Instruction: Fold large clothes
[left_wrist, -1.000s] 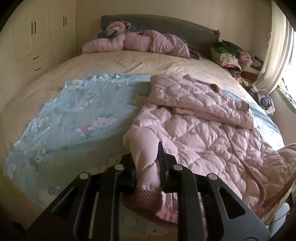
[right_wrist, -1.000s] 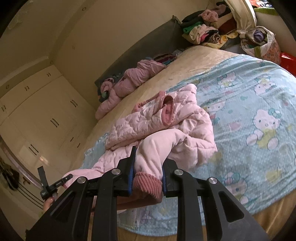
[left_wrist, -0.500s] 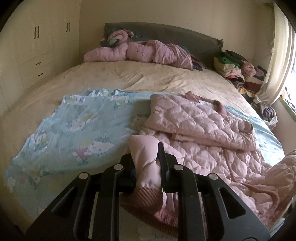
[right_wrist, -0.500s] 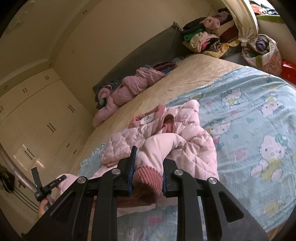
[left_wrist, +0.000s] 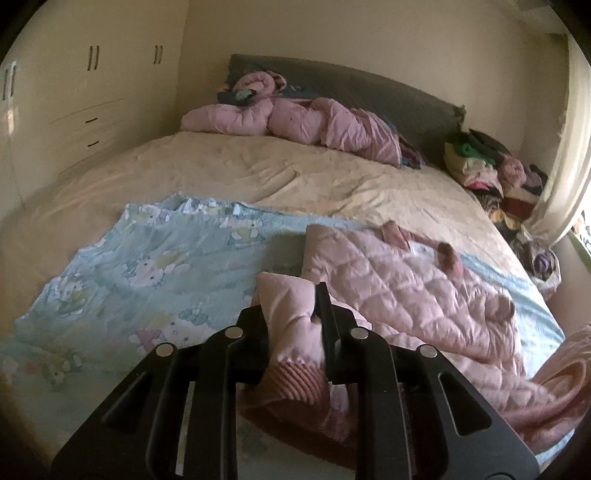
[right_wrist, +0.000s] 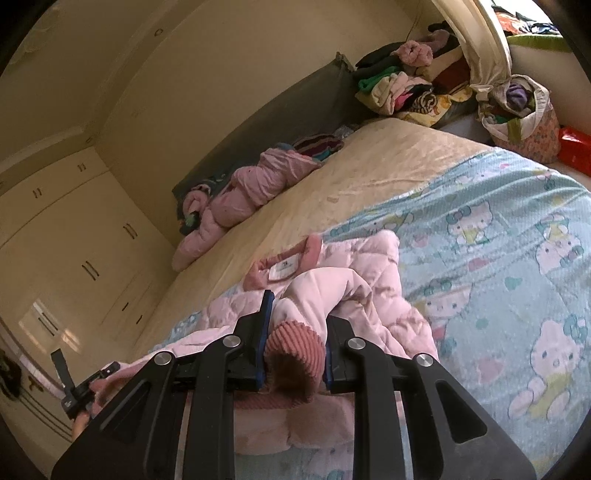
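Broadly, a wide bed with a beige sheet (left_wrist: 258, 173) fills both views, its dark grey padded headboard (left_wrist: 369, 92) against the far wall. Cream built-in wardrobes with dark handles (right_wrist: 74, 251) stand along the side wall. Across the near half of the bed lies a light blue blanket printed with cartoon cats (left_wrist: 147, 266), and on it sprawls the pale pink quilted jacket (left_wrist: 406, 288), partly folded over itself, its white neck label (right_wrist: 286, 267) facing up beside the darker pink collar. At the head of the bed a second, crumpled mauve-pink padded garment (left_wrist: 306, 122) rests against the headboard. Beyond the bed's far corner sits a heap of mixed coloured clothes (right_wrist: 406, 85), with a cream curtain (left_wrist: 557, 166) hanging next to it and a stuffed floral fabric bag (right_wrist: 524, 114) just beside.

Closer in, the left gripper (left_wrist: 291, 332) has its black fingers pinched tight on one pink sleeve (left_wrist: 291, 306), just above the ribbed rose cuff (left_wrist: 291, 380). The right gripper (right_wrist: 297, 336) is clamped on the other sleeve (right_wrist: 317, 291), its blue-lined pads squeezing the ribbed rose-red cuff (right_wrist: 291, 354) from both sides. Both sleeves are lifted off the blanket while the jacket's body stays lying on it.
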